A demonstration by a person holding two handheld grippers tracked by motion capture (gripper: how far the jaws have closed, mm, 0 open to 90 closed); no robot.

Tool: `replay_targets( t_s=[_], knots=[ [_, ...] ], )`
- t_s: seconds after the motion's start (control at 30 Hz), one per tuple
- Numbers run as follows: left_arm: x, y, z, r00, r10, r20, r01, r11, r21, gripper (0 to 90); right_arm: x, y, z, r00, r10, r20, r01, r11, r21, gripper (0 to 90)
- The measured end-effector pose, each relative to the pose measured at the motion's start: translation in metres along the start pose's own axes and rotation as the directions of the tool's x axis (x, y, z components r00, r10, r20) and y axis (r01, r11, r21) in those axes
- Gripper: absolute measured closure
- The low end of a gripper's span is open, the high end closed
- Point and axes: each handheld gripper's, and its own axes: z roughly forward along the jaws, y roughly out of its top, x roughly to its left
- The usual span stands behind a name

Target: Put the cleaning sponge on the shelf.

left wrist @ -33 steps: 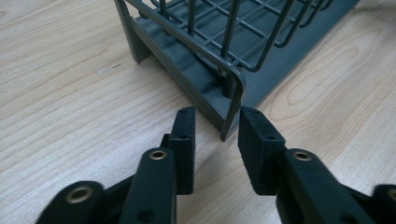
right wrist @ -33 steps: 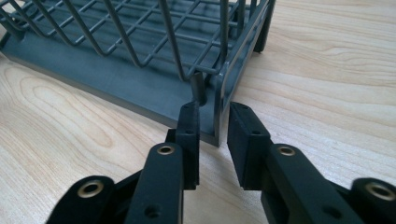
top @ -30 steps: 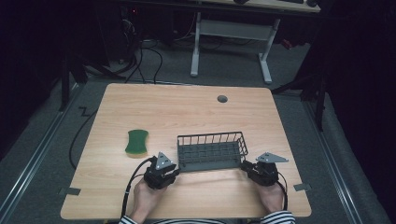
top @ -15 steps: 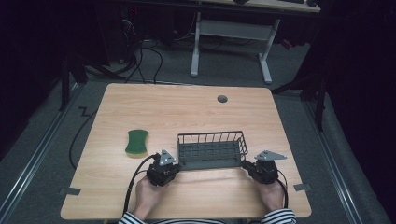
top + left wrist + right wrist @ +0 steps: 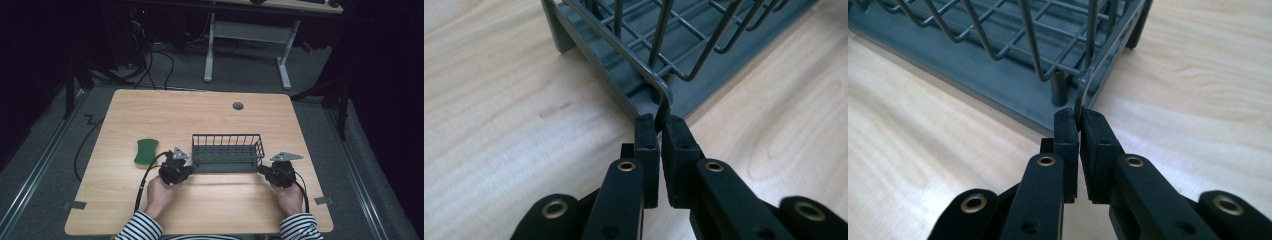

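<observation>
Dark grey wire dish rack [image 5: 227,152] sits on the wooden table [image 5: 210,210], stiff and light; left gripper [image 5: 659,122] and right gripper [image 5: 1078,117] each clamp a near corner wire.

Overhead forward-down view; 2 close jaw-level views sharing the rack [image 5: 227,152].

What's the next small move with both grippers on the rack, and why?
Probably a small, even lift with both hands. The left gripper is shut on the rack's near left corner wire, and the right gripper on the near right corner wire. The rack looks to rest on the table, so raising both ends together should keep it level. The sponge lies apart, to the left.
</observation>
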Motion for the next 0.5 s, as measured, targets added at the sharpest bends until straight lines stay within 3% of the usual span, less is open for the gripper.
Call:
replay_targets(
  t_s=[0.17,0.33,0.5],
  knots=[
    [0.007,0.015,0.007,0.9999,-0.016,0.001,0.016,0.9999,-0.002,86.4,-0.008,0.010,0.004,0.9998,0.003,0.019,-0.003,1.000,-0.001,86.3],
    [0.016,0.030,0.018,0.9995,-0.032,0.007,0.032,0.9995,-0.003,86.4,-0.021,0.021,0.010,0.9990,0.035,0.028,-0.035,0.999,-0.007,86.3],
    [0.029,0.043,0.030,0.9975,-0.067,-0.021,0.067,0.9974,-0.027,86.4,-0.033,0.037,0.026,0.9970,0.047,0.063,-0.046,0.999,-0.014,86.3]
  ],
)
